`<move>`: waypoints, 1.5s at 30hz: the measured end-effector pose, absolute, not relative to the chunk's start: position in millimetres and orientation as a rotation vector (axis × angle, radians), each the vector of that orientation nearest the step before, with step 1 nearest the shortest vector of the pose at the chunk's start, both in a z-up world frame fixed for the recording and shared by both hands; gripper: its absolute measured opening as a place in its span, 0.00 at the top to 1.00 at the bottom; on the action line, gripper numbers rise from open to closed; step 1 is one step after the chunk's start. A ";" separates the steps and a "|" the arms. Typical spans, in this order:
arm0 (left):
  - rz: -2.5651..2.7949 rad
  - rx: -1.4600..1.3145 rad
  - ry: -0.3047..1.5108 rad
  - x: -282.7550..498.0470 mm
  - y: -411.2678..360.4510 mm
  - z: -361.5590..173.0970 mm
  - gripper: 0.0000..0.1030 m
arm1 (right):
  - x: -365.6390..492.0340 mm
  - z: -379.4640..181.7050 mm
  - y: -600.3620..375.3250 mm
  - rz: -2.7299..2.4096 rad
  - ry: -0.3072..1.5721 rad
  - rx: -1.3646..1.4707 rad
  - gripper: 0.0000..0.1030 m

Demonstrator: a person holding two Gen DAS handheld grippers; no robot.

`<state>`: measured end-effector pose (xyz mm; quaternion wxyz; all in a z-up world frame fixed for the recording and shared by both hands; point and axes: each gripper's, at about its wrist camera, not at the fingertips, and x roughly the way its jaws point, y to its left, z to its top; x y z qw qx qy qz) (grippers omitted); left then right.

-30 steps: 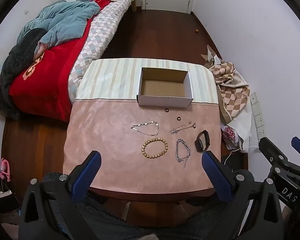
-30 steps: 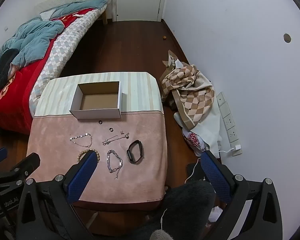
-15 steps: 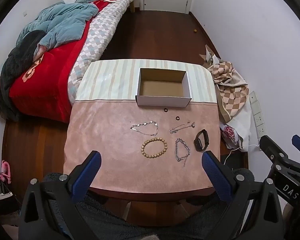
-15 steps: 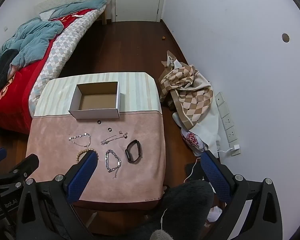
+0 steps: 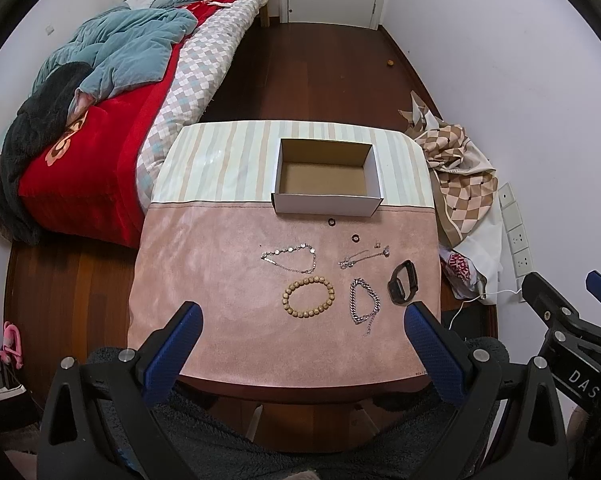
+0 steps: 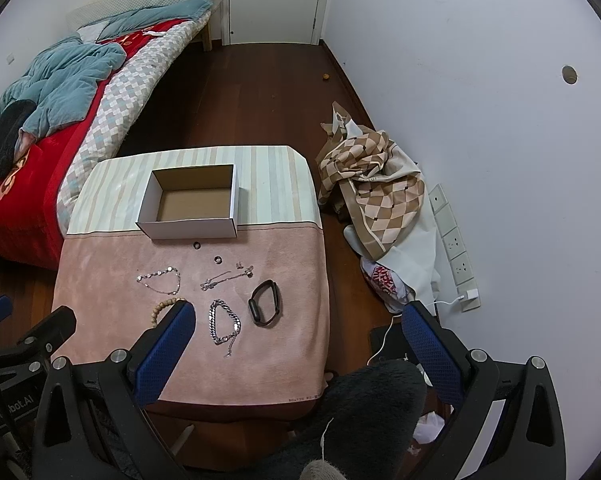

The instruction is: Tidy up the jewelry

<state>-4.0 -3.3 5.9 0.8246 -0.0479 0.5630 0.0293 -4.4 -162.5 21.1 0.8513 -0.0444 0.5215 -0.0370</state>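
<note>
Both hand-held grippers, left hand-held gripper and right hand-held gripper, gape wide apart, holding nothing above the table.

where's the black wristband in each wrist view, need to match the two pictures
Left wrist view: black wristband lies right of centre on the pink cloth, just above the gripper's right fingertip, beside the silver chain bracelet.
Right wrist view: black wristband lies near mid-frame, right of the same silver chain bracelet.
Shared landmark: the open cardboard box at the far side of the table.
</note>
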 end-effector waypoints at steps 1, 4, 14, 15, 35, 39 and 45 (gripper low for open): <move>0.063 -0.102 1.197 -4.2 -3.4 6.3 0.00 | -4.3 21.0 -163.4 -0.077 1.098 -0.094 0.00; 0.061 -0.101 1.196 -4.8 -4.4 7.3 0.00 | -4.4 20.9 -163.3 -0.079 1.099 -0.094 0.00; 0.059 -0.100 1.195 -0.1 -8.0 12.3 0.00 | -4.3 21.9 -164.0 -0.079 1.099 -0.091 0.00; 0.059 -0.099 1.194 -0.5 -8.1 11.8 0.00 | -4.3 22.1 -164.5 -0.079 1.099 -0.092 0.00; 0.060 -0.111 1.171 1.8 -7.0 17.7 0.00 | -7.1 24.3 -166.2 -0.079 1.096 -0.089 0.00; 0.061 -0.113 1.166 1.4 -6.5 18.2 0.00 | -7.0 24.5 -165.7 -0.078 1.095 -0.090 0.00; 0.060 -0.112 1.163 1.4 -6.2 18.7 0.00 | -7.0 26.1 -166.3 -0.078 1.094 -0.088 0.00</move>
